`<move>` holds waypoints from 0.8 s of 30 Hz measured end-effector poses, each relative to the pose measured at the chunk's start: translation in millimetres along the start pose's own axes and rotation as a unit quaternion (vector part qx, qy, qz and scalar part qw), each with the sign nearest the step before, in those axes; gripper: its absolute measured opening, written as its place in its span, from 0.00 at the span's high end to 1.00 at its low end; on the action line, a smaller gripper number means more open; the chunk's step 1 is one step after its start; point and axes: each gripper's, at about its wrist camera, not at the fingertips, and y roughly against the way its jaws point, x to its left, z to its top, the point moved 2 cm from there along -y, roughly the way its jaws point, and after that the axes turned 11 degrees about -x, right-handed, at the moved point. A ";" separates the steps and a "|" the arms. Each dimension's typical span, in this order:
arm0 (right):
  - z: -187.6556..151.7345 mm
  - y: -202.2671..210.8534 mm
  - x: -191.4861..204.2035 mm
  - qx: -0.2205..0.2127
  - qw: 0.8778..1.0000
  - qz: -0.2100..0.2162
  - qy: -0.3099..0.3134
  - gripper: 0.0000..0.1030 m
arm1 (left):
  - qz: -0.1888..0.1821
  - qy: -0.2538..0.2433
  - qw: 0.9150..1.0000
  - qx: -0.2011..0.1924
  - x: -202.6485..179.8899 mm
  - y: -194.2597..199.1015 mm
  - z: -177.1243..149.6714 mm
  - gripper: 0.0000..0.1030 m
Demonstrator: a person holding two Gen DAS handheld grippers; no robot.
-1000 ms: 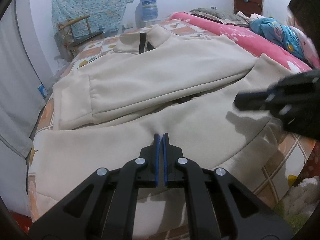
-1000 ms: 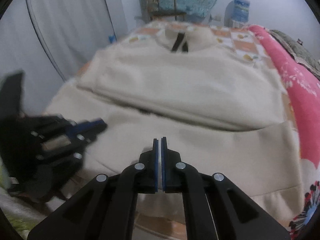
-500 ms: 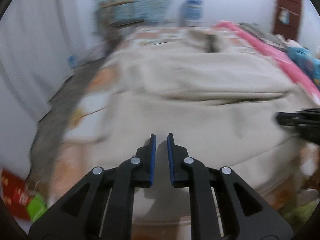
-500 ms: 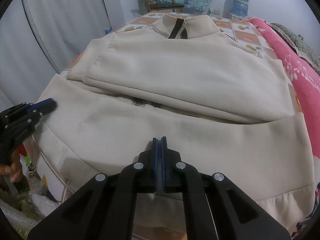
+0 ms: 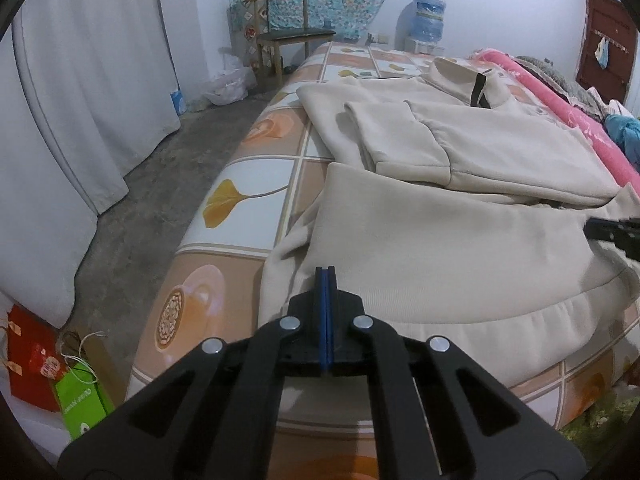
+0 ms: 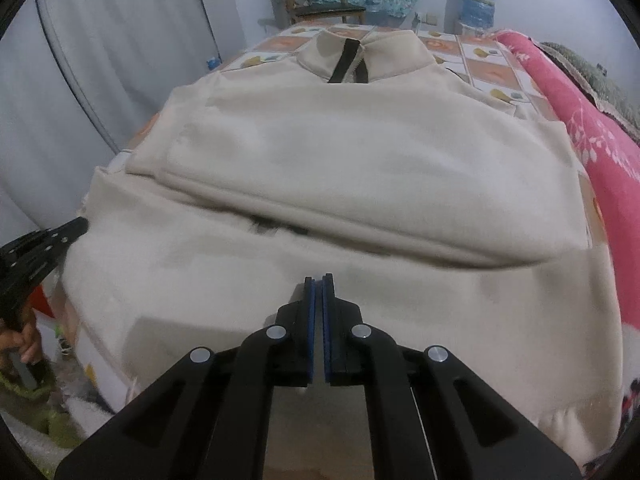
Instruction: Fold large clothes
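**Item: cream sweatshirt** (image 5: 460, 248), large, zip collar (image 5: 460, 76).
Location: it is lying spread on the bed (image 5: 248, 176), with the collar toward the bed's far end and the ribbed hem hanging over the bed's near edge. The sleeves are lying folded across the chest.

**Left tool** (image 5: 325, 276).
Change: it was over the middle of the bed's near edge a second ago and is now sitting toward the bed's left side, above the garment's left hem corner. Its jaws have just been closing after a brief opening. The blue pads are now meeting, and no cloth is showing between them.

**Right tool** (image 6: 319, 284).
Change: none. It is staying closed and empty over the bed's near edge, above the lower body panel.

**Reading for the task:** the tools are now standing well apart along the hem. This is probably preparing a bottom-up fold toward the collar, though neither tool is yet gripping fabric.

**Writing and labels**
- Green bag (image 5: 82, 404), on the floor left of the bed, is carrying white lettering that is too small to read.
- Red bag (image 5: 34, 356), beside it, is showing a printed patch that is illegible.
- Water bottle (image 5: 428, 20), beyond the bed's far end, is showing a wrapper with no readable text.
- The sweatshirt is showing no brand mark.
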 end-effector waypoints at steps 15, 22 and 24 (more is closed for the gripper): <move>7.6 -4.5 -14.4 -0.011 0.998 0.015 -0.052 0.93 | -0.119 -0.049 0.992 0.002 -76.9 -3.0 26.5 0.80; 6.1 44.0 -58.3 -0.051 0.993 -0.074 -0.076 0.74 | -0.107 -0.073 0.991 0.031 -104.3 -16.9 21.1 0.77; 1.2 53.7 -79.4 -0.055 0.988 -0.112 -0.087 0.74 | -0.108 -0.066 0.991 0.035 -103.1 -17.7 21.3 0.76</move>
